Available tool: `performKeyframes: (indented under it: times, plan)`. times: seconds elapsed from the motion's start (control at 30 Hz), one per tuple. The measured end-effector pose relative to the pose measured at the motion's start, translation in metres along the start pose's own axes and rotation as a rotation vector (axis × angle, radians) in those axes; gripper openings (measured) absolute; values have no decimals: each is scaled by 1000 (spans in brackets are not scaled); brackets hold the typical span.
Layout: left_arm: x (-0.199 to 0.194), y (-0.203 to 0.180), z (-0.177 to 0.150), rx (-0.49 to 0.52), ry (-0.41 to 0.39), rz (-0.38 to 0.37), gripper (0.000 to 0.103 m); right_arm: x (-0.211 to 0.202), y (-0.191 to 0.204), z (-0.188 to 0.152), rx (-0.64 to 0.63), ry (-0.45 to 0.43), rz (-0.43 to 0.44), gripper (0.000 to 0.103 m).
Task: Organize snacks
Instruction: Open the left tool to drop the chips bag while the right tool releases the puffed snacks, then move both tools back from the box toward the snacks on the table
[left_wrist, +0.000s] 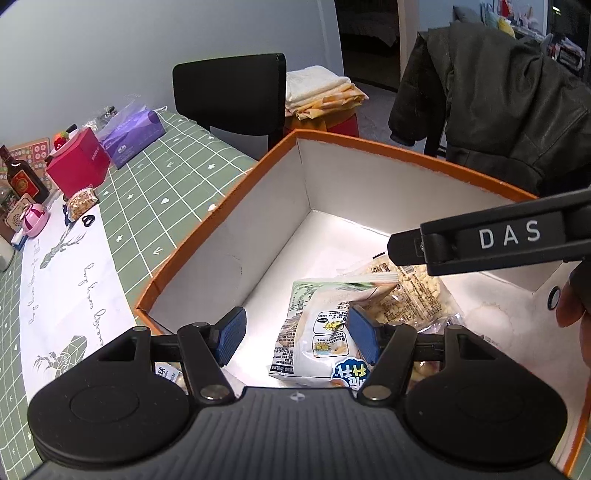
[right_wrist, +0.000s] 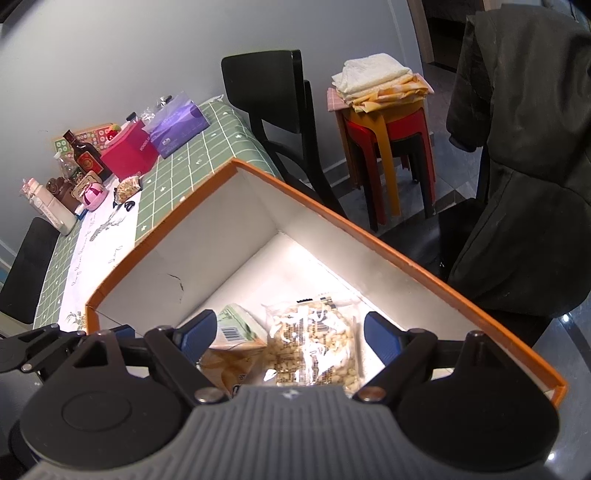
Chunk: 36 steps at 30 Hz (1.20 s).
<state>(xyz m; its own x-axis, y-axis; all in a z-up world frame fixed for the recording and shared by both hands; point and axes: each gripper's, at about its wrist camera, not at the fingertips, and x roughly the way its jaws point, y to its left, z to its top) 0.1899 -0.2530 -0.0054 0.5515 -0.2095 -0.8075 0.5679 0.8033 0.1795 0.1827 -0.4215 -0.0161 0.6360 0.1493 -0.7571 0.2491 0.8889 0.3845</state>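
- My left tongs (left_wrist: 293, 334) hang inside the orange-rimmed box (left_wrist: 221, 218), jaws spread with nothing pinched; the blue pads (left_wrist: 231, 338) stand apart, and the right-hand pad sits just beside the white snack bag (left_wrist: 317, 343) without pressing it.
- That white bag lies on the box floor, tilted, with a green-topped end toward the far wall.
- My right tongs (right_wrist: 288, 338) also point down into the box, jaws spread wide and holding nothing.
- Between and below their pads lies a clear bag of pale puffed snacks (right_wrist: 314, 354), flat on the floor, with the green-and-white bag (right_wrist: 236, 328) touching its left side.
- From the left wrist view, 1 finger of my right tongs crosses above the far-right part of the box.
- 1 more small snack packet (left_wrist: 83, 201) sits out on the green checked tablecloth (left_wrist: 162, 173), well apart from the box, near the red cube box (left_wrist: 79, 164).
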Motion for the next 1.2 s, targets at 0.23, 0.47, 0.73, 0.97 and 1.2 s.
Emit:
performKeyframes:
  times: [0.23,0.47,0.73,0.97,1.2]
  plan:
    - [-28,16,-5,-47,-55,-15,75,-19,13,-6,-75,-52,-27,85]
    - [-55,35,-23,-101,-92,-20,75,-31,28,-16,-120,-80,-30,85]
    - [-82,65,-63,-157,-104,-5,76,-55,59,-36,-235,-145,4,85]
    - [-101,91,-112,-226,-107,-1,77,-79,90,-57,-345,-190,58,85]
    - [-109,103,-155,-236,-93,22,79,-85,109,-85,-452,-188,74,85]
